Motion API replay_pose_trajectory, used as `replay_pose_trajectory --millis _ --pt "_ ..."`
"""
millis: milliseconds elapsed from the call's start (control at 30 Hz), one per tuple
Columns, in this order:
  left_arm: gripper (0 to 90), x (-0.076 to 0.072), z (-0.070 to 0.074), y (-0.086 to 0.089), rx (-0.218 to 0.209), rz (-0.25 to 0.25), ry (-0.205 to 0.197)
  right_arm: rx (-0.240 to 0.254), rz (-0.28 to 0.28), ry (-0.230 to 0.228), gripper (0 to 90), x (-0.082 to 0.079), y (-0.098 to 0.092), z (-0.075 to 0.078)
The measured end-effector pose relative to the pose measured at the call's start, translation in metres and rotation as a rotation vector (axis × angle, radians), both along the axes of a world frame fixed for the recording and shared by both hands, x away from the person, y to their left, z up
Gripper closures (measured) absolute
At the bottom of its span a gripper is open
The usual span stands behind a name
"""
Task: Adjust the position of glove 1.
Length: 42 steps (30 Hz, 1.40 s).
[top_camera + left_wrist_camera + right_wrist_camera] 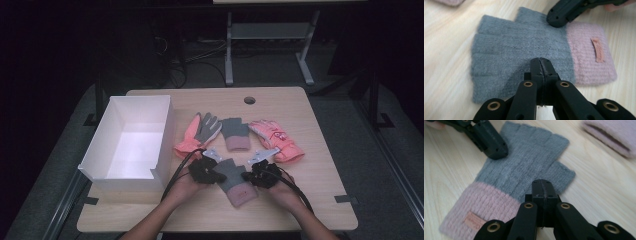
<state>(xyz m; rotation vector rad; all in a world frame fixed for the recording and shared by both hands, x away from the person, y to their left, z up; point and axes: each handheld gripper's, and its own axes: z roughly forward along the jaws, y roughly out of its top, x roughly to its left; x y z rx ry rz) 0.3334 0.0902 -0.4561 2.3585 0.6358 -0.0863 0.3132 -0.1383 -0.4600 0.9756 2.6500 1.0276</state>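
White box [131, 145] at the left of the counter [320, 185], open top, nothing visible inside. Right of it, a row across mid-counter: coral glove [186, 140] with a grey glove [207, 128] lying on it, then a grey fingerless mitt with pink cuff [235, 134], then a pink patterned glove [276, 139].

Near the front edge lies the second grey fingerless mitt [234, 181], flat on the counter between the two grippers. Long axis runs diagonally: finger openings toward the upper left, pink cuff toward the lower right, nearer the person. Small tan label on the cuff [598, 50].

Left gripper [216, 172] sits at the mitt's left side, fingers pressed together, nothing between them; in the left gripper view the tip [540, 65] is over the grey palm area. Right gripper [246, 176] at the mitt's right side, fingers also together and holding nothing, tip [542, 187] over the grey part near the thumb stub. Cannot tell whether either tip presses on the knit.
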Motion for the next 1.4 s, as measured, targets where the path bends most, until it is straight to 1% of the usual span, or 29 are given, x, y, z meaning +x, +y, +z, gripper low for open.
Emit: replay_pose_trajectory --millis 33,100,167,200,233,267,300,367,400,433,500,567,633,667,733,767,833,933,967,1000,1033,1067,1100,1167,1200,1233,1267,1333,1400 --pt "89.6 -0.002 0.000 0.004 -0.001 0.010 0.002 0.004 -0.002 0.003 90.0 0.000 0.002 0.000" --pt "89.6 -0.006 0.000 0.010 0.001 0.033 0.009 0.012 0.014 0.002 90.0 0.002 0.008 -0.001" --pt "89.6 -0.009 0.002 0.018 0.017 0.046 0.009 0.017 0.032 -0.005 90.0 0.003 0.015 -0.001" --pt "89.6 -0.010 0.002 0.019 0.015 0.065 0.009 0.017 0.037 -0.004 90.0 0.003 0.018 -0.001" --pt "89.6 -0.011 0.003 0.023 0.027 0.068 0.005 0.018 0.043 -0.003 90.0 0.002 0.021 -0.001" --pt "89.5 -0.013 0.003 0.025 0.029 0.079 0.008 0.018 0.053 -0.004 90.0 0.002 0.024 -0.001" --pt "89.5 -0.014 0.004 0.030 0.040 0.076 0.006 0.018 0.063 -0.007 90.0 0.002 0.027 -0.001" --pt "89.5 -0.017 0.003 0.033 0.019 0.103 0.013 0.014 0.083 -0.008 90.0 0.001 0.032 -0.001" --pt "89.5 -0.018 0.004 0.033 0.021 0.102 0.012 0.014 0.084 -0.012 90.0 0.000 0.033 -0.001" --pt "89.2 -0.018 0.005 0.034 0.035 0.092 0.000 0.015 0.085 -0.011 90.0 0.000 0.033 -0.001" --pt "85.1 -0.019 0.006 0.034 0.023 0.099 -0.012 0.022 0.088 -0.006 90.0 0.002 0.031 0.000" --pt "78.5 -0.022 0.009 0.036 0.014 0.102 -0.028 0.027 0.082 -0.007 90.0 0.003 0.028 0.003" --pt "66.8 -0.025 0.009 0.037 0.012 0.095 -0.038 0.030 0.075 -0.013 90.0 0.006 0.025 0.007" --pt "61.7 -0.028 0.010 0.039 0.037 0.077 -0.059 0.031 0.072 -0.016 90.0 0.008 0.023 0.009" --pt "50.5 -0.032 0.010 0.041 0.049 0.078 -0.084 0.042 0.052 -0.022 90.0 0.016 0.018 0.014" --pt "46.0 -0.036 0.011 0.042 0.042 0.084 -0.094 0.040 0.046 -0.024 90.0 0.020 0.017 0.016" --pt "38.9 -0.040 0.013 0.045 0.039 0.073 -0.101 0.056 0.018 -0.029 90.0 0.030 0.014 0.021" --pt "30.2 -0.049 0.011 0.048 0.018 0.075 -0.087 0.057 -0.019 -0.037 90.0 0.046 0.014 0.027" --pt "27.4 -0.051 0.010 0.049 0.029 0.072 -0.089 0.054 -0.028 -0.047 90.0 0.053 0.014 0.028" --pt "24.5 -0.052 0.009 0.049 0.038 0.060 -0.089 0.054 -0.045 -0.045 90.0 0.061 0.014 0.030" --pt "22.6 -0.054 0.007 0.048 0.033 0.068 -0.085 0.056 -0.055 -0.051 90.0 0.066 0.015 0.030" --pt "20.6 -0.054 0.007 0.049 0.047 0.056 -0.089 0.054 -0.067 -0.051 90.0 0.072 0.014 0.031" --pt "19.2 -0.054 0.007 0.048 0.048 0.055 -0.088 0.059 -0.086 -0.043 90.0 0.079 0.015 0.030" --pt "19.1 -0.053 0.006 0.047 0.024 0.071 -0.084 0.060 -0.113 -0.041 90.0 0.093 0.016 0.028" --pt "19.0 -0.053 0.006 0.047 0.026 0.069 -0.089 0.052 -0.113 -0.044 90.0 0.099 0.017 0.027" --pt "19.0 -0.052 0.006 0.047 0.028 0.072 -0.086 0.045 -0.120 -0.041 90.0 0.107 0.019 0.024" --pt "19.0 -0.052 0.006 0.048 0.031 0.068 -0.083 0.045 -0.120 -0.041 90.0 0.107 0.019 0.024" --pt "19.0 -0.051 0.005 0.049 0.043 0.057 -0.085 0.033 -0.124 -0.034 90.0 0.115 0.022 0.021" --pt "19.0 -0.051 0.004 0.049 0.036 0.064 -0.078 0.007 -0.128 -0.029 90.0 0.122 0.024 0.017"
